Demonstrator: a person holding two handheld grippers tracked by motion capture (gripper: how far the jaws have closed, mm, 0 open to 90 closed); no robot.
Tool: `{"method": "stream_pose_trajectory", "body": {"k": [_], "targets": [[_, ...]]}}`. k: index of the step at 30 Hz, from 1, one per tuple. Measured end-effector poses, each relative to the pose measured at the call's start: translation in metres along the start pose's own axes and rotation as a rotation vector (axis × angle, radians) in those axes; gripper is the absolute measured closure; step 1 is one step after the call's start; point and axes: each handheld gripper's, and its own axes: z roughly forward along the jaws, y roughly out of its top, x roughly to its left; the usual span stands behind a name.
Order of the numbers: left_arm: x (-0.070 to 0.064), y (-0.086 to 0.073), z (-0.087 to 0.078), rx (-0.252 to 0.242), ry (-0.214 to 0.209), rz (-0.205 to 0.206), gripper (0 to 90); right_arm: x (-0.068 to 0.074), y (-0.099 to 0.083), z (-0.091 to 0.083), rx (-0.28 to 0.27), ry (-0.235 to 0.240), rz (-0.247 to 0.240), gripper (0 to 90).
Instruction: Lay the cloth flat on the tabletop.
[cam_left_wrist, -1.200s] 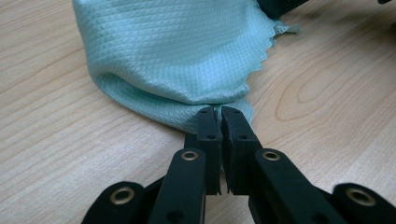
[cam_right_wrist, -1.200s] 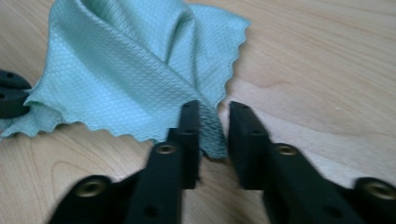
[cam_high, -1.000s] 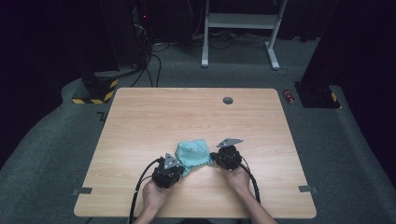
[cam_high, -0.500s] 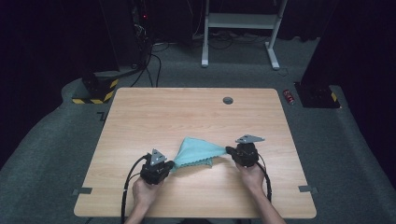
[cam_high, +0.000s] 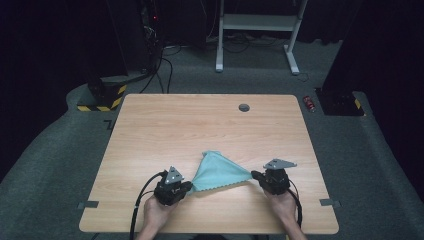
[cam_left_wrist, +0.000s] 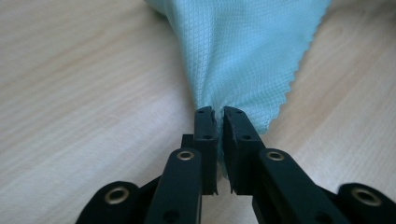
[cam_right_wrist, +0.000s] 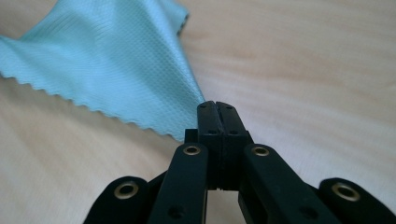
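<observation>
One pale teal cloth (cam_high: 219, 171) is stretched between the two grippers over the near part of the wooden table (cam_high: 200, 125), spread into a rough triangle whose far point lies beyond both tools. The left gripper (cam_high: 186, 186) pinches the cloth's near left corner: its jaws stand almost together, with a thin band of fabric bunched between them. The right gripper (cam_high: 254, 175) has its jaws pressed fully together on the cloth's right corner. Two hands hold the tools, one each, and both are cut off by the bottom edge of the high view. One small dark round fitting (cam_high: 244, 107) sits far beyond the right gripper, near the table's far edge. The pinched corners themselves are hidden inside the jaws.
</observation>
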Motion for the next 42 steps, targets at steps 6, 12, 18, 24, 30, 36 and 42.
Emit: {"method": "stream_pose_trajectory", "body": {"k": [6, 12, 18, 24, 30, 36, 42], "targets": [[0.001, 0.005, 0.003, -0.020, -0.004, -0.035, 64.9, 0.008, -0.009, 0.001, 0.033, 0.022, -0.026, 80.2], [0.016, 0.030, 0.009, -0.073, 0.057, -0.079, 57.7, 0.015, 0.026, 0.008, -0.057, 0.042, -0.033, 64.0], [0.022, 0.047, 0.029, -0.068, 0.051, -0.080, 58.4, 0.030, 0.061, 0.044, -0.018, 0.085, -0.063, 61.4], [0.024, 0.053, 0.043, -0.052, -0.004, -0.079, 70.0, 0.031, 0.066, 0.073, 0.062, 0.103, -0.066, 84.4], [0.009, 0.050, 0.038, -0.027, -0.053, 0.009, 89.0, 0.038, 0.051, 0.049, 0.043, 0.105, -0.118, 89.7], [-0.007, 0.044, 0.032, -0.001, -0.180, 0.004, 76.9, 0.044, 0.021, 0.027, 0.093, 0.132, -0.161, 89.0], [0.012, 0.049, 0.029, -0.046, -0.117, -0.094, 63.8, 0.040, 0.010, 0.018, 0.098, 0.176, -0.162, 81.4]]}}
